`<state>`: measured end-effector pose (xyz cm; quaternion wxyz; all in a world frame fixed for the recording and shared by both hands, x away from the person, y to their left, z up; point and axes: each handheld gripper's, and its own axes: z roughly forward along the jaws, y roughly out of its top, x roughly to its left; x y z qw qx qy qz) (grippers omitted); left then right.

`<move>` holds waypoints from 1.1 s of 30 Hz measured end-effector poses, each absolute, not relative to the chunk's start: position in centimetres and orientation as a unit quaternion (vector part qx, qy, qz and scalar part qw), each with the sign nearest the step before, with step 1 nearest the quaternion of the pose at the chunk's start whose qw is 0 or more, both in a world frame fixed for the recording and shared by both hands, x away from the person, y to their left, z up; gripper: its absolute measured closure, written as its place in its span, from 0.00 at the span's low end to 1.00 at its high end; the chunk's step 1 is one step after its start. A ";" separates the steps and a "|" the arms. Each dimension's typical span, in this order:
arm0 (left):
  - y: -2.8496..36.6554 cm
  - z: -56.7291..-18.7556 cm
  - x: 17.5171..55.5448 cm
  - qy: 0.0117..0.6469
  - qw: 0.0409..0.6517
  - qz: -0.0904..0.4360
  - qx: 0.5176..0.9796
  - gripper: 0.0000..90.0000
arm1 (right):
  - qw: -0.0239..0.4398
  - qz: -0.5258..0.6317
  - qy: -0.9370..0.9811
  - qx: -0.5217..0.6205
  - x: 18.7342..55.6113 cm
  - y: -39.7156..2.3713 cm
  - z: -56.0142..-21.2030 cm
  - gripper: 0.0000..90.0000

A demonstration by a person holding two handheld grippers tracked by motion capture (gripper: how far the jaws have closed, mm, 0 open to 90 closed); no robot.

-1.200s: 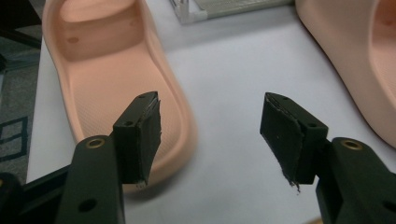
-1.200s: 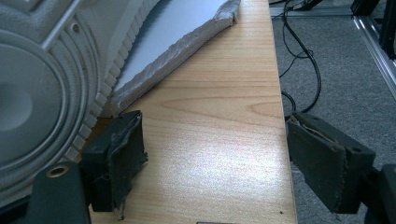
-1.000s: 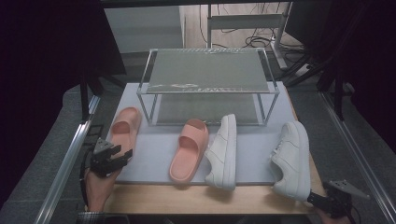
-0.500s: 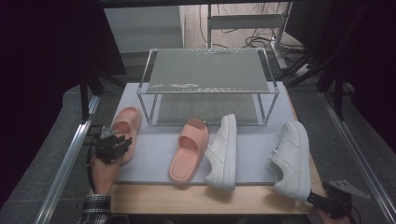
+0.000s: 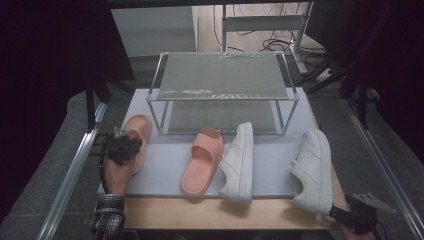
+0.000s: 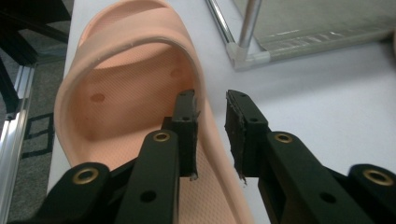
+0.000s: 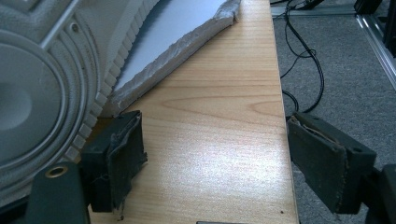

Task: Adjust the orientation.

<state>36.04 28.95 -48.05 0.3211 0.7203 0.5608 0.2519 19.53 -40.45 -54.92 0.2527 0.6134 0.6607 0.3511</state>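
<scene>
Plainly, the left gripper was the one at work: it sat over the pink slide at the left edge of the grey mat, beside the front left leg of the wire shoe rack. In the left gripper view its jaws had just been closing and straddled the slide's side wall, one pad inside on the footbed, the other outside over the mat. A slim gap showed between the outer pad and the wall, so I judged the grip not yet made.

The worry was that thin bite. The wall was soft and curved, and caught so near its edge it could fold or slip free once lifted, dropping the slide back onto the mat or off the left side. Held by one wall alone, the slide would likely hang crooked and might knock the rack's leg on the way up.

The second pink slide lay mid-mat, a white sneaker just beside it, and another white sneaker at the right.

The right gripper rested at the table's near right corner, jaws wide apart and holding nothing, close by that sneaker's heel; a careless nudge there could push the shoe askew.
</scene>
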 end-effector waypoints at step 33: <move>29.3 -48.3 38.3 0.591 0.316 0.242 0.702 0.95 | 0.251 0.354 0.661 0.613 19.5 -40.5 -55.0 0.21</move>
